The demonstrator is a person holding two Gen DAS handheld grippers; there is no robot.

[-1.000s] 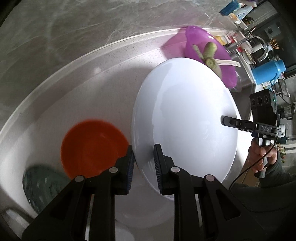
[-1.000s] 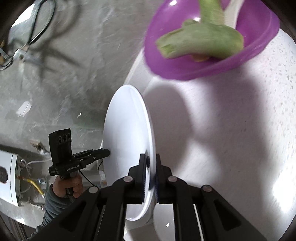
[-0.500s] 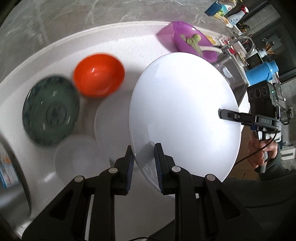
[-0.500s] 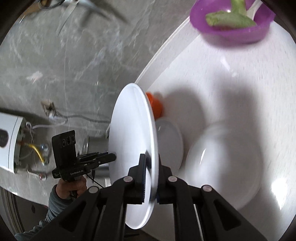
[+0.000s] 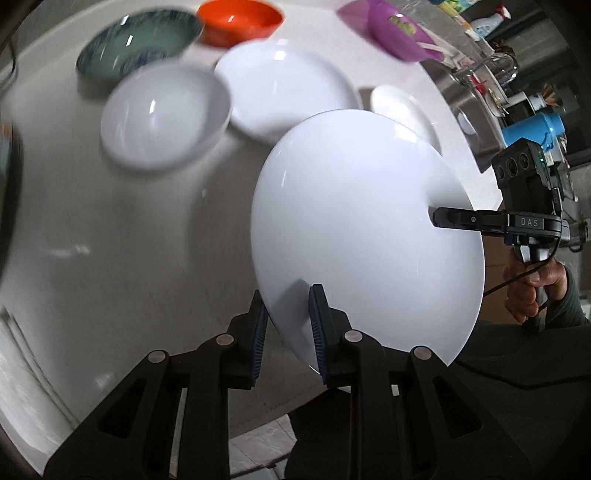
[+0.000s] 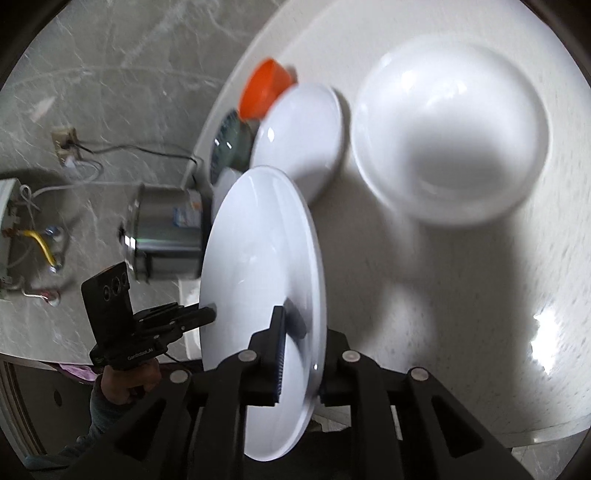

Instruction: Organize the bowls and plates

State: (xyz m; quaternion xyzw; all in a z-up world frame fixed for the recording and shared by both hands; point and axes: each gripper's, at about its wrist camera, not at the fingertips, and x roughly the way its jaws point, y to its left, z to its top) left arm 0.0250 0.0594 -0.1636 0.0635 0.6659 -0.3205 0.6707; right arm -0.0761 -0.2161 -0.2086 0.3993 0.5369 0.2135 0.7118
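So I've got the big white plate (image 5: 354,229) up off the counter, pinched at opposite rims by both grippers. My left gripper (image 5: 288,332) is clamped on the edge at bottom center of its view. The right gripper (image 6: 299,354) has the plate's rim between its jaws too, but they're opening right now. On the white counter (image 5: 110,258) toward the top: white bowl (image 5: 162,114), another white plate (image 5: 284,88), green bowl (image 5: 136,44), orange bowl (image 5: 240,20).
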